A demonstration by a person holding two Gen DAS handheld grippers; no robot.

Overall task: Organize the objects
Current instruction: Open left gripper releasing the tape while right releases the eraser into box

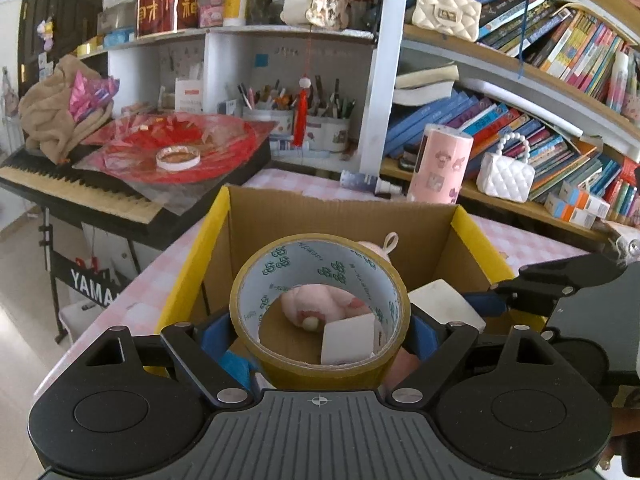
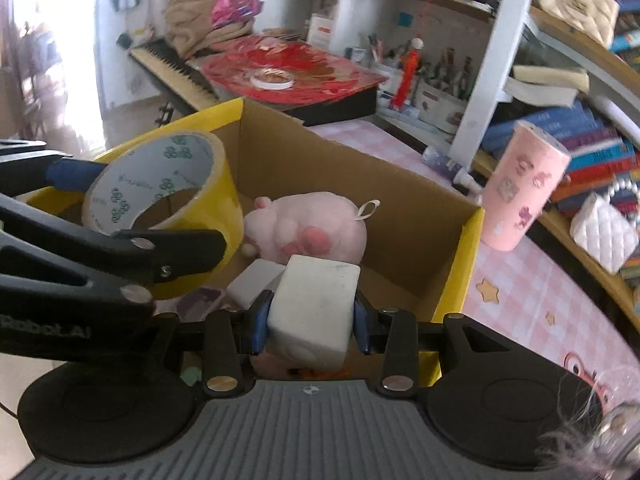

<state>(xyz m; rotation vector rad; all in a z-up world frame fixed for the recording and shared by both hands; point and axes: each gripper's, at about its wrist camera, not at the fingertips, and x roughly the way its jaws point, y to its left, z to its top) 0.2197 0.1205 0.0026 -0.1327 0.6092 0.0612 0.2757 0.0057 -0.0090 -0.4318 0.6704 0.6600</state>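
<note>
My left gripper (image 1: 320, 336) is shut on a roll of yellow-brown packing tape (image 1: 320, 364), held over the open cardboard box (image 1: 340, 216) with yellow flaps. The tape roll also shows in the right wrist view (image 2: 160, 184) at the left, over the box (image 2: 360, 176). My right gripper (image 2: 310, 320) is shut on a white cube (image 2: 312, 304), held over the box's near side. The cube shows in the left wrist view (image 1: 444, 304) at the right. Inside the box lie a pink plush toy (image 2: 308, 228) and another white block (image 2: 256, 280).
The box stands on a table with a pink checked cloth (image 2: 540, 288). A pink cup (image 2: 520, 192) and a small tube (image 2: 444, 162) stand behind the box. A keyboard piano (image 1: 80, 188) with red paper is at the left. Bookshelves (image 1: 540, 92) with white handbags are at the right.
</note>
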